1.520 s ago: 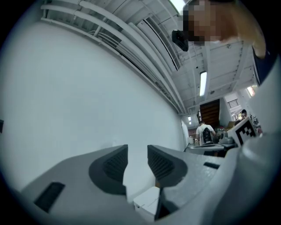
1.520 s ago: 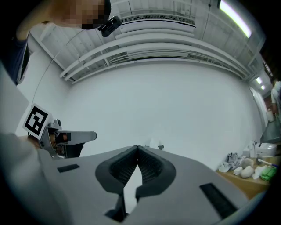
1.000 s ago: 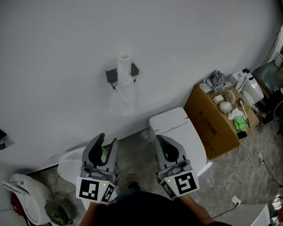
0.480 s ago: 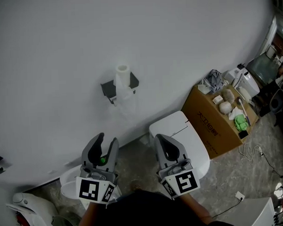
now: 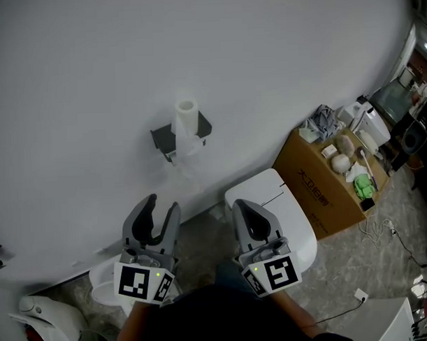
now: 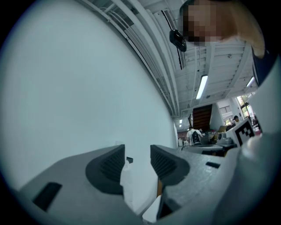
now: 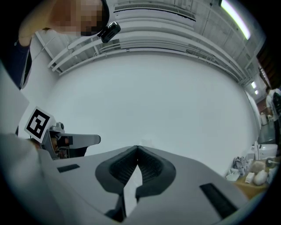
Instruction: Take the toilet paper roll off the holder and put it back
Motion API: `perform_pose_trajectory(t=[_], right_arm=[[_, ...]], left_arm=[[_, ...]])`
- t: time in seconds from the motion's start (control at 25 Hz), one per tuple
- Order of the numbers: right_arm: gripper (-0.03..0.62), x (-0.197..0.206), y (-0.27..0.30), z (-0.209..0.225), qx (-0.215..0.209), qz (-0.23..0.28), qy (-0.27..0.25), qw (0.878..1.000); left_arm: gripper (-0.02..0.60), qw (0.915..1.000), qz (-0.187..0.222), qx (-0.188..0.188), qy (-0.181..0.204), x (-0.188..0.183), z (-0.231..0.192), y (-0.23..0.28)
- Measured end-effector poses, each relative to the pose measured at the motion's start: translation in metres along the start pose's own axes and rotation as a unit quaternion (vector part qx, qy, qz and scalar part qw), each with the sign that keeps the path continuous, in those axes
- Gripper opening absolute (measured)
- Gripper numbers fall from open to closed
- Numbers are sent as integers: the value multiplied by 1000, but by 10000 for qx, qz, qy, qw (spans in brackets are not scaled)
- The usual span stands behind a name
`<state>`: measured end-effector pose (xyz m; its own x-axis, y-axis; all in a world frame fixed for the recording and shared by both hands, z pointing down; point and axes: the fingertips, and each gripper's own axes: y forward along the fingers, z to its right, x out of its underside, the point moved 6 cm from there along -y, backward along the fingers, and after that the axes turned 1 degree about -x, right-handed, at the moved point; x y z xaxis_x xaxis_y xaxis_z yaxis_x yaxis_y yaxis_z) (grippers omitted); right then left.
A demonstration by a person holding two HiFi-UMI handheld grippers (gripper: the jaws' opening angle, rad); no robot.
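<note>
Roll (image 5: pixel 186 118) stands upright on the dark holder (image 5: pixel 165 136), which is fixed to the white wall (image 5: pixel 91 80), up and left of the toilet (image 5: pixel 270 199). A tail of paper hangs from the roll.

Left gripper (image 5: pixel 162 203): held low, well short of the wall. Its fingers (image 6: pixel 109 165) are spread and opening, with nothing between them (the holder shows only far off through the gap).

Right gripper (image 5: pixel 243 206): alongside the left, fingers (image 7: pixel 149 165) pressed together, empty.

Neither gripper touches the roll.

Cardboard box (image 5: pixel 319 190), holding oddments, stands on the floor right of the toilet.
</note>
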<state>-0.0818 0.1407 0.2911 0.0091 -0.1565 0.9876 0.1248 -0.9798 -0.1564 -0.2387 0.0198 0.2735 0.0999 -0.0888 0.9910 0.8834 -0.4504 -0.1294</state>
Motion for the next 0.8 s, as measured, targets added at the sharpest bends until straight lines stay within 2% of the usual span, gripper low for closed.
perform_pose_trajectory(t=[0.48, 0.8], right_arm=[[15, 7, 68, 41, -314, 22, 79, 9995], [15, 11, 129, 80, -817, 33, 161, 9965]], left_arm=[[163, 9998, -32, -173, 47, 5, -15, 63], [164, 9983, 8, -580, 73, 10, -26, 115]])
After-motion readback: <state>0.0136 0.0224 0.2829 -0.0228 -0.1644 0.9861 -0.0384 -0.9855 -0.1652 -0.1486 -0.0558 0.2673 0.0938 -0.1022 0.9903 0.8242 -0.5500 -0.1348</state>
